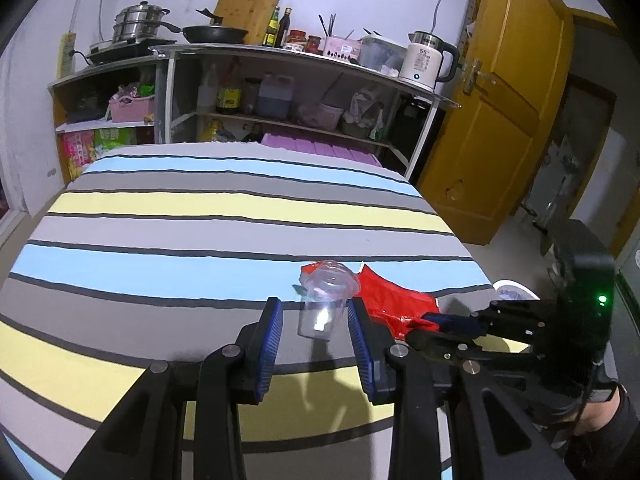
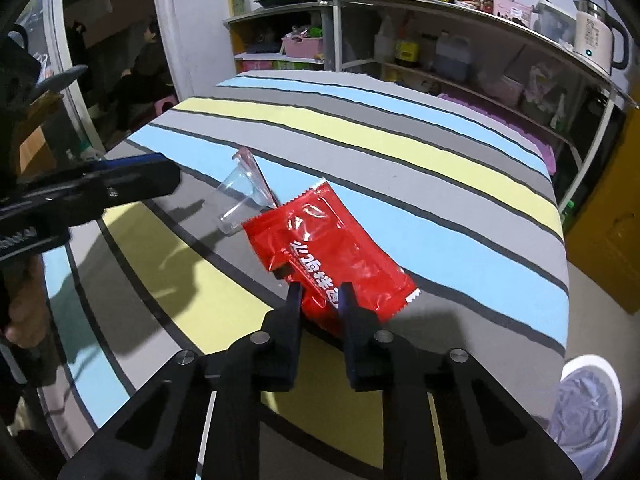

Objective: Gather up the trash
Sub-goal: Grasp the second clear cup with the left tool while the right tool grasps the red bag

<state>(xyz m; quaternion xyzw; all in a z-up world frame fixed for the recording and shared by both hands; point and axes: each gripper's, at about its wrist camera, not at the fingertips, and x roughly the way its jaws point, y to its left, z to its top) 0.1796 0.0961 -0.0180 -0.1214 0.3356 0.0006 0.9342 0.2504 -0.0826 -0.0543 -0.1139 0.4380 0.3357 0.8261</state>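
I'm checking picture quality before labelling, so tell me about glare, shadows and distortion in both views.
Left wrist view: fisheye bends the shelf and striped cloth; the clear cup shows a white glint; the left gripper casts a soft shadow. Right wrist view: glare streaks the red wrapper; dark gripper shadows cross the cloth at left; black vignette in the corners.

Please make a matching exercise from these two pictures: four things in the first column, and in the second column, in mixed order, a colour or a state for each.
Things:
1. plastic cup
2. snack wrapper
3. kettle
4. door

Colour or state:
A. white, on the top shelf
B. clear, lying on its side
C. yellow-brown, standing ajar
D. red, pinched at its near edge by the right gripper

Pairs: 1-B, 2-D, 3-A, 4-C
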